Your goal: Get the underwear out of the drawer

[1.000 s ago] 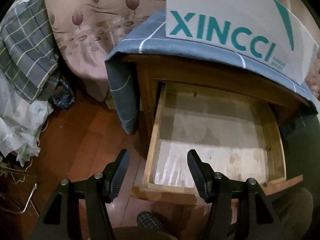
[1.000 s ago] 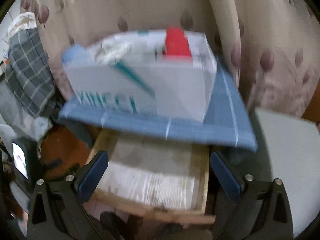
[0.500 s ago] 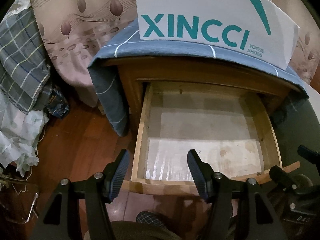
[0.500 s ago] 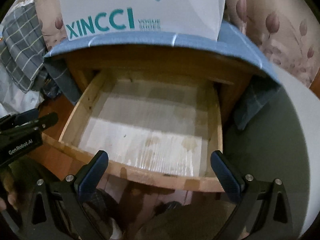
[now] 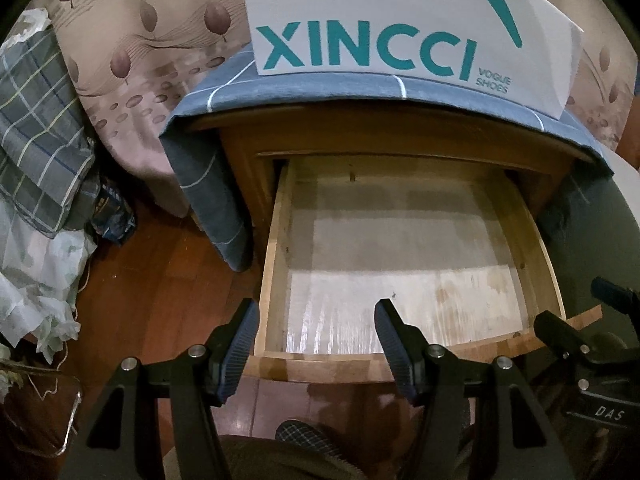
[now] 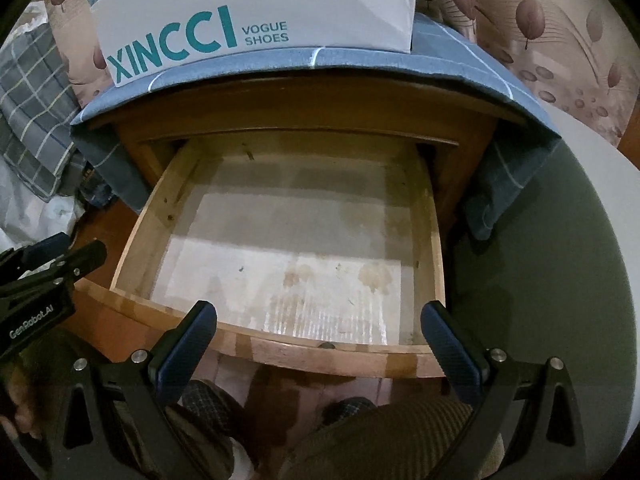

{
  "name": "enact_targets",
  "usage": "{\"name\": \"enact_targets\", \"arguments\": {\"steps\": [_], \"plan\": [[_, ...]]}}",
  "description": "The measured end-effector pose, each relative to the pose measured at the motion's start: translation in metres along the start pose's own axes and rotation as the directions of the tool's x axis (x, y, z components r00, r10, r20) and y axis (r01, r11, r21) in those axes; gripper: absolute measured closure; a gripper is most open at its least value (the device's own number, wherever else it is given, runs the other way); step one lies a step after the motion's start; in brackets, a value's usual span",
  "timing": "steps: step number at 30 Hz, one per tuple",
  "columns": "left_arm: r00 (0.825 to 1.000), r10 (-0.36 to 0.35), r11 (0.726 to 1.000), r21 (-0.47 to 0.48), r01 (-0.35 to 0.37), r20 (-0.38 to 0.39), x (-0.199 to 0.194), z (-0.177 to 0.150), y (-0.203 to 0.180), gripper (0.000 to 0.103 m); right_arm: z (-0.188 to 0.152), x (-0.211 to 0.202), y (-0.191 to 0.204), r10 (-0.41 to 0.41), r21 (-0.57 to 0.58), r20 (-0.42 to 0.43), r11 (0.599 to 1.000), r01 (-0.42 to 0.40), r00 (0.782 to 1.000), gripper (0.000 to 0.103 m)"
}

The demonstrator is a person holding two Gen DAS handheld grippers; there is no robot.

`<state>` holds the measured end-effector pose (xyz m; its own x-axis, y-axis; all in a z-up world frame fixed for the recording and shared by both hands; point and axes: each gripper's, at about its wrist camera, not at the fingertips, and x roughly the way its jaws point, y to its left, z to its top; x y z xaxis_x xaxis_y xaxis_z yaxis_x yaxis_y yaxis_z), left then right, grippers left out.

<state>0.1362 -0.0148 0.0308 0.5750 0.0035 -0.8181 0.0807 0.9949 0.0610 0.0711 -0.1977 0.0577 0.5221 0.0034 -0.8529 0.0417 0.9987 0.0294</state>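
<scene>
Both tongs, left (image 5: 316,344) and right (image 6: 320,344), hang parted and hold nothing above the front edge of the pulled-out drawer (image 6: 340,354).

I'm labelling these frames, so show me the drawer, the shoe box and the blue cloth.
drawer (image 6: 328,354): right wrist view, front rim.
shoe box (image 5: 360,20): left wrist view, white front face.
blue cloth (image 5: 216,200): left wrist view, hanging corner.
</scene>
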Motion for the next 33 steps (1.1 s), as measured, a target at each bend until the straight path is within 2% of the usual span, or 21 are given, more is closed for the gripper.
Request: {"name": "enact_targets", "arguments": {"steps": [33], "plan": [[1.0, -0.01, 1.0, 0.029, 0.011, -0.007, 0.0023, -0.0001, -0.0088, 0.042, -0.0009, 0.004, 0.0052, -0.017, -0.037, -0.015, 0.999, 0.016, 1.0, 0.002]]}}
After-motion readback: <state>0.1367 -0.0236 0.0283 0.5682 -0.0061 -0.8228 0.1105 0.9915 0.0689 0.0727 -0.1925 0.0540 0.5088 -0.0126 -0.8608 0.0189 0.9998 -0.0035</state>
